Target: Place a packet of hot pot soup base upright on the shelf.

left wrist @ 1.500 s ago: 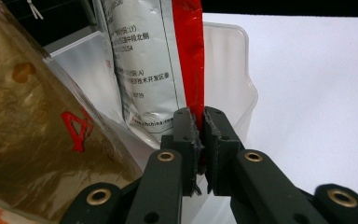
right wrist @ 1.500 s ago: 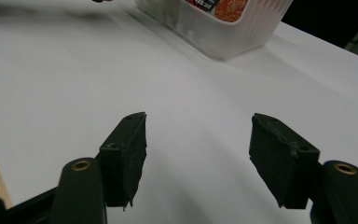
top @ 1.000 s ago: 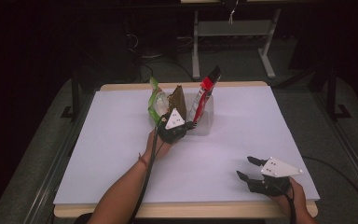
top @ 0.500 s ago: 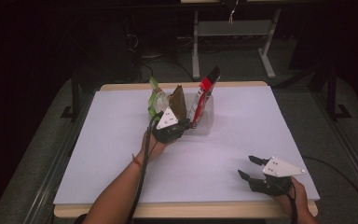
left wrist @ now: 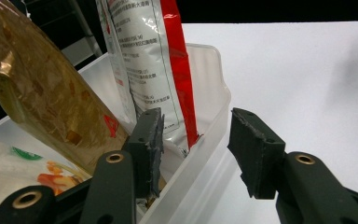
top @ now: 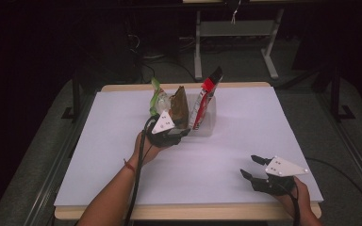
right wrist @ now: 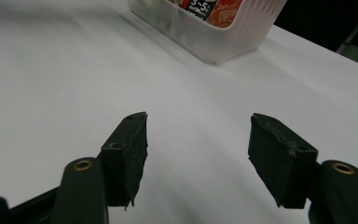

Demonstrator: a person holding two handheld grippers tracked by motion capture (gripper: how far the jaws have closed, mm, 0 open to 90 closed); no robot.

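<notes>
Item 1, green packet (top: 156,96): stands at the left end of the clear plastic bin (top: 208,123), at about 12 o'clock on the white bench (top: 99,155).

Item 2, gold-brown packet (top: 180,106): leaning upright in the same bin, just right of the green one; in the left gripper view it rises at 10 o'clock.

Item 3, left tongs (top: 181,133): at the bin's near wall. Jaws have just been opening and stand released; one jaw sits inside the bin, the other outside, the wall between them, with neither pad pressing on it.

Item 4, red-and-white packet (top: 203,99): upright in the bin, right of the brown one, its top tilted toward 1 o'clock.

Item 5, right tongs (top: 254,167): at 5 o'clock on the bench, well apart from the bin, jaws released, nothing between them.
</notes>
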